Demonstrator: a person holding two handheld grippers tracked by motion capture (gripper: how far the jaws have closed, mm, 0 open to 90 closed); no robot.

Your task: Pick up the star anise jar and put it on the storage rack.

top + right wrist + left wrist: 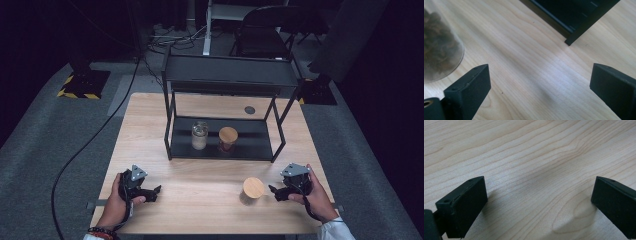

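Standing on table (190, 192): lidded jar (253, 190) w/ brown bits; two jars on rack (175, 140).

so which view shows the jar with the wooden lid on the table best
The high view: the whole jar stands on the table just left of the open right gripper. The right gripper view catches a blurred part of its glass side and dark contents at the left edge. The left gripper view shows bare wood.

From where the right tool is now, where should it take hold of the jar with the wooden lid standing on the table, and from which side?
Grip the glass body below the wooden lid of the jar, not the lid, which may lift off. Come level from the jar's right side, where the right tool already stands close with its jaws open. The jar is upright and round, so the two jaws can close across its width; the table around it looks free.
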